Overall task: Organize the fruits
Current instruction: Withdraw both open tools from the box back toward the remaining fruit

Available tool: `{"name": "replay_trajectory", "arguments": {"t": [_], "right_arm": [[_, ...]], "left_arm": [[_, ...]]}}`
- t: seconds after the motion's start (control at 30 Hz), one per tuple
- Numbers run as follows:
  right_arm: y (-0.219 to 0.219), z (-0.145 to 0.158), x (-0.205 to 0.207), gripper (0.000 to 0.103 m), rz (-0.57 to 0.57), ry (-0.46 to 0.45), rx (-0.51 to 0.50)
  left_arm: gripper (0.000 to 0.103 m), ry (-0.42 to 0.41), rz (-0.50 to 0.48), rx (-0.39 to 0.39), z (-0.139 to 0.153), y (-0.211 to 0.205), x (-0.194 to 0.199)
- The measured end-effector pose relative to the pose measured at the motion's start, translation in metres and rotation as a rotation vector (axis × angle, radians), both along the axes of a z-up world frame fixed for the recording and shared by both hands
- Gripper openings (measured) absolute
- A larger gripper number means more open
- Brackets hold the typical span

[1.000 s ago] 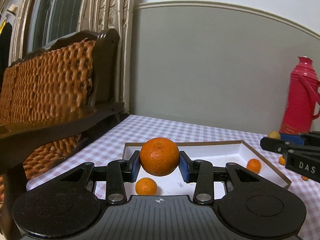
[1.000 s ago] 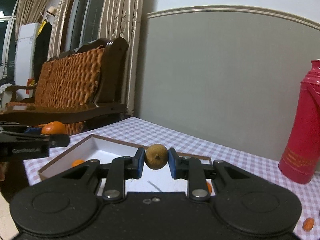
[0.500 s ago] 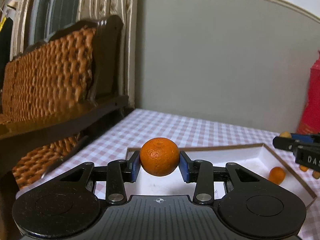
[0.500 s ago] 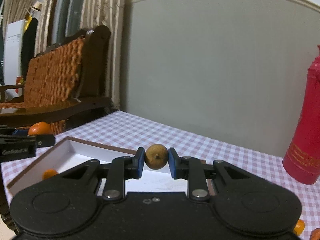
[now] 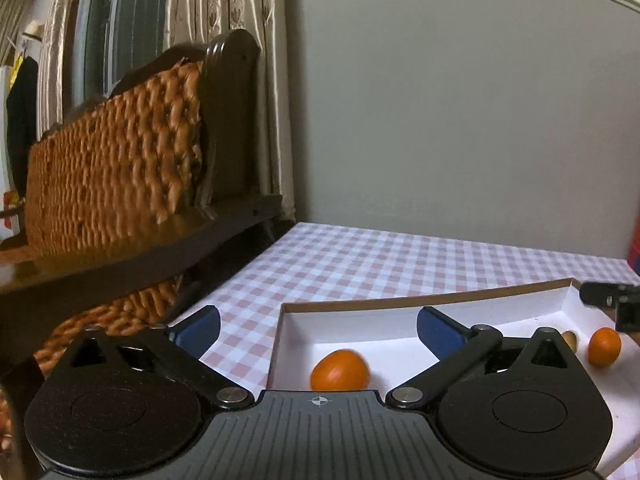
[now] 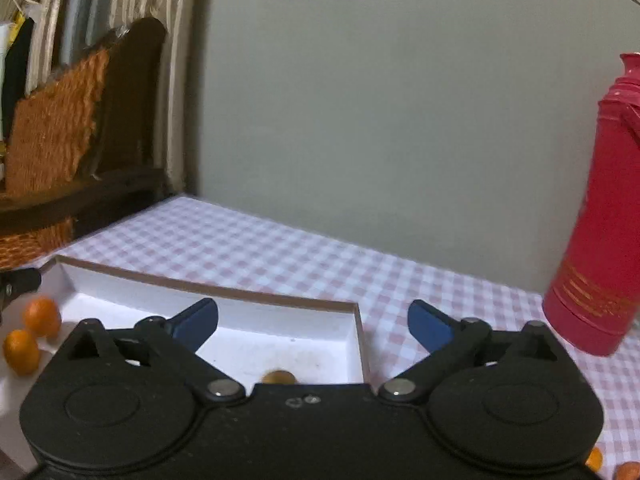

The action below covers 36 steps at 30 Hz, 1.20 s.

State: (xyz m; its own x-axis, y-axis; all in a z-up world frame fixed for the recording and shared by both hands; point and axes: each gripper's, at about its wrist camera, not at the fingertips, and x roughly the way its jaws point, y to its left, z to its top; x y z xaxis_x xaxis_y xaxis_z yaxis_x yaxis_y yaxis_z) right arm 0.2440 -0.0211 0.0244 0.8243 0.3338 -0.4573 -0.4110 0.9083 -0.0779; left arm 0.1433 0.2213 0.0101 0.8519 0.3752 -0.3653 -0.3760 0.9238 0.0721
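Note:
A shallow white cardboard tray [image 5: 360, 320] with a brown rim lies on the checked tablecloth. My left gripper [image 5: 318, 326] is open and empty above its left end. A mandarin [image 5: 340, 370] lies in the tray just below it, blurred. A second small orange [image 5: 604, 346] and a brown fruit [image 5: 570, 340] lie further right in the tray. My right gripper [image 6: 312, 322] is open and empty over the tray's right end [image 6: 280, 312]. A brown longan [image 6: 279, 377] lies in the tray under it. Two oranges [image 6: 30, 332] lie at the tray's left.
A red thermos [image 6: 600, 220] stands at the right on the table. A wicker and dark wood bench [image 5: 120, 200] stands left of the table. Small orange fruits [image 6: 594, 460] lie on the cloth at the lower right. A grey wall runs behind the table.
Both grippers have opened. The mandarin dropped from the left gripper into the tray and the brown longan dropped from the right gripper into the tray.

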Motion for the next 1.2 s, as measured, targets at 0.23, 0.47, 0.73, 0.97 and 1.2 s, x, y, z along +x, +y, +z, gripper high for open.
{"name": "replay_trajectory", "arguments": {"t": [0.23, 0.47, 0.73, 0.97, 1.2], "right_arm": [[-0.005, 0.003, -0.017, 0.096, 0.009, -0.008, 0.018], [-0.001, 0.010, -0.033, 0.097, 0.053, -0.036, 0.010], [-0.012, 0.013, -0.062, 0.097, 0.086, -0.010, -0.011], [-0.033, 0.018, -0.088, 0.096, 0.057, -0.003, -0.026], [-0.064, 0.020, -0.119, 0.094, 0.028, -0.013, -0.050]], "left_arm": [[0.103, 0.000, -0.012, -0.030, -0.001, -0.003, -0.006], [0.103, -0.015, 0.000, 0.000, 0.006, -0.012, -0.023], [0.103, -0.056, -0.014, -0.078, 0.008, -0.021, -0.059], [0.103, -0.058, -0.017, -0.064, 0.005, -0.047, -0.084], [0.103, -0.071, -0.100, 0.004, 0.010, -0.088, -0.104]]}}
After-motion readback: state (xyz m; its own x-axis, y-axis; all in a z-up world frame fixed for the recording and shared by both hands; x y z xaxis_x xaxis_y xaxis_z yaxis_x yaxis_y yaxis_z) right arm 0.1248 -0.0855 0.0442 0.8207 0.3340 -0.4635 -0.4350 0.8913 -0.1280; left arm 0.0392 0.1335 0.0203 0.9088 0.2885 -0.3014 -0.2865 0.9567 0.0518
